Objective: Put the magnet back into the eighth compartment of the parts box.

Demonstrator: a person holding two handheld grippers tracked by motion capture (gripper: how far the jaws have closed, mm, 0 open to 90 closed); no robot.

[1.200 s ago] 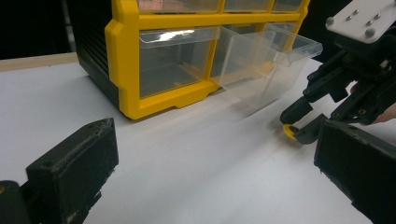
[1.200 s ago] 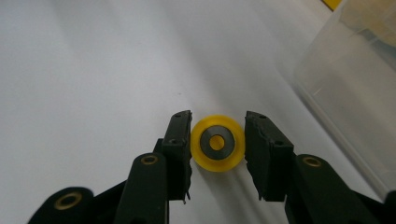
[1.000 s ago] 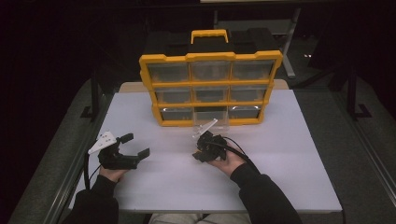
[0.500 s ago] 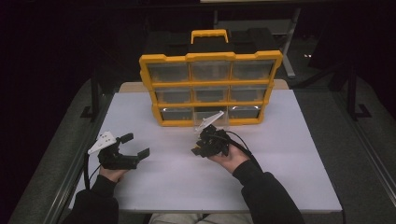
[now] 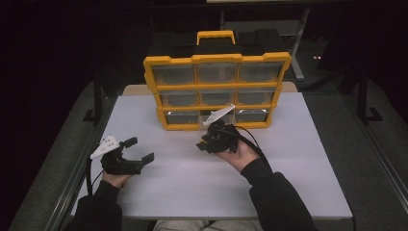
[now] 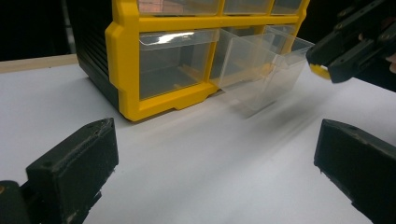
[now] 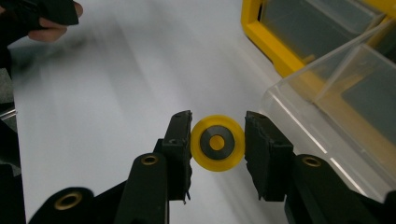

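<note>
**Yellow wheel gripped beside a pulled-out drawer**

A small yellow wheel (image 7: 217,143) with a dark hub is clamped between the 2 jaws of the right gripper (image 7: 217,140), which is held palm-up by the right hand (image 5: 239,155) just in front of the yellow organiser (image 5: 217,86). The organiser is stood upright on the white table (image 5: 288,159), with 9 clear drawers set in 3 rows. The bottom middle drawer (image 6: 261,70) is seen pulled out toward the person, and the wheel is held just beside its clear front wall. The left gripper (image 5: 137,150) is held low over the table, well apart from the organiser, its jaws spread wide with nothing between them.
</note>
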